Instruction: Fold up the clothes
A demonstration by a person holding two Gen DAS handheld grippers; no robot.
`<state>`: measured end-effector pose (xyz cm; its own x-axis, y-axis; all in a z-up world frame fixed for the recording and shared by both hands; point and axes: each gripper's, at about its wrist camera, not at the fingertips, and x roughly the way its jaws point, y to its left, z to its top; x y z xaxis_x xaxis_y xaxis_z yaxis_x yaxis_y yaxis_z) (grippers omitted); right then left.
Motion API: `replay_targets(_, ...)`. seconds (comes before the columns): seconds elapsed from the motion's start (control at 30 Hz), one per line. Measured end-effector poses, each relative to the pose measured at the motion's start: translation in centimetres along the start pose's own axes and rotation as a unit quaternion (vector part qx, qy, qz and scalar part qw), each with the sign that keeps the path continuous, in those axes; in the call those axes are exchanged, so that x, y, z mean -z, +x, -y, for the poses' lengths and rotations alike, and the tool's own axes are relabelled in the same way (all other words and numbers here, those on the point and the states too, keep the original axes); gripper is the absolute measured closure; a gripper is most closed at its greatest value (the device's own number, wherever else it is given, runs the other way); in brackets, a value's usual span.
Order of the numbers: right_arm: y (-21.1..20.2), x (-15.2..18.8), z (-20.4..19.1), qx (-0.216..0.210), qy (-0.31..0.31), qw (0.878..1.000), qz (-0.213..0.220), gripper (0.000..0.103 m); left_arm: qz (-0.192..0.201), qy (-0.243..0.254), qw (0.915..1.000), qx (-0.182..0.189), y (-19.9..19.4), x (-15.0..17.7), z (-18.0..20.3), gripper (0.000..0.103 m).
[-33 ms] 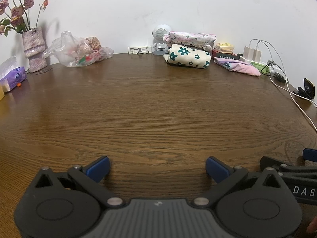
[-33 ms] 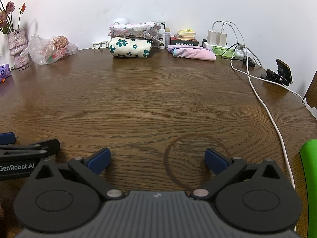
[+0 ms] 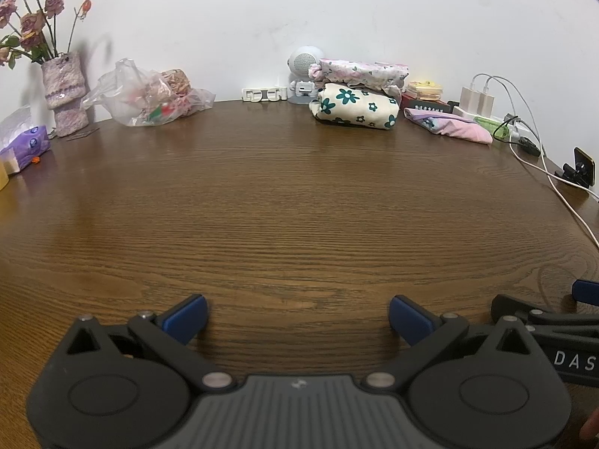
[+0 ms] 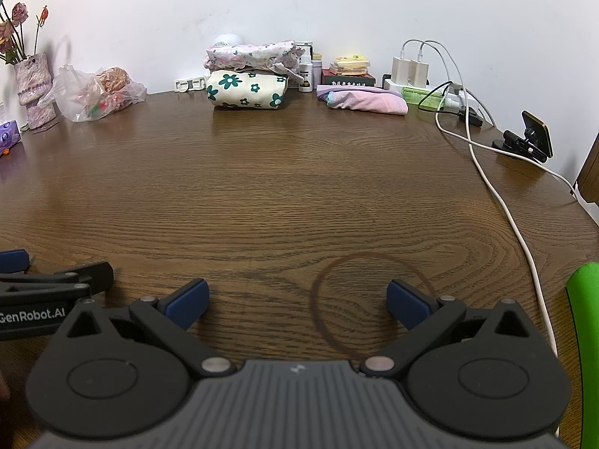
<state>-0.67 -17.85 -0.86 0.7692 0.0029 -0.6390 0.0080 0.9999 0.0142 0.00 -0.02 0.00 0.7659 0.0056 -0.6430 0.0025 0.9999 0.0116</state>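
Both grippers are hovering low over the near edge of the table (image 3: 284,202), side by side, close together. Left gripper (image 3: 297,316): jaws standing wide apart, nothing between the blue pads, only bare wood under them. Right gripper (image 4: 295,301): the same, spread wide and empty, with a dark ring stain (image 4: 370,299) showing on the wood between its fingers.

The clothes are all lying along the far edge, against the wall. A flowered cream bundle (image 4: 247,91) is sitting left of centre with a pink-print bundle (image 4: 252,56) resting on top of it; both are looking already folded. A pink garment (image 4: 363,100) is lying just to the right of them, flatter and looser, touching neither stack as far as I can tell.

Clutter at the edges: a vase (image 3: 63,91) and a plastic bag (image 3: 149,99) toward the far left corner, chargers (image 4: 410,69) at the far right, and a white cable (image 4: 498,202) trailing down the right edge.

Judgement: no garment is in hand, so this is reading as a pause between pieces, either before a fetch or at the finish. If work is going on, the next move is calling for a long reach across to the far edge, most likely for the pink garment, then dragging it to the open middle while staying clear of the cable.
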Motion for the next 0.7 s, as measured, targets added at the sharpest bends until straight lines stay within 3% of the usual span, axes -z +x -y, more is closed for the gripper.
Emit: replay_targets(0.7,0.04,0.0,-0.05,0.0,0.0,1.0,0.0,0.001,0.001,0.001,1.0,0.0,-0.08,0.03,-0.08,0.0)
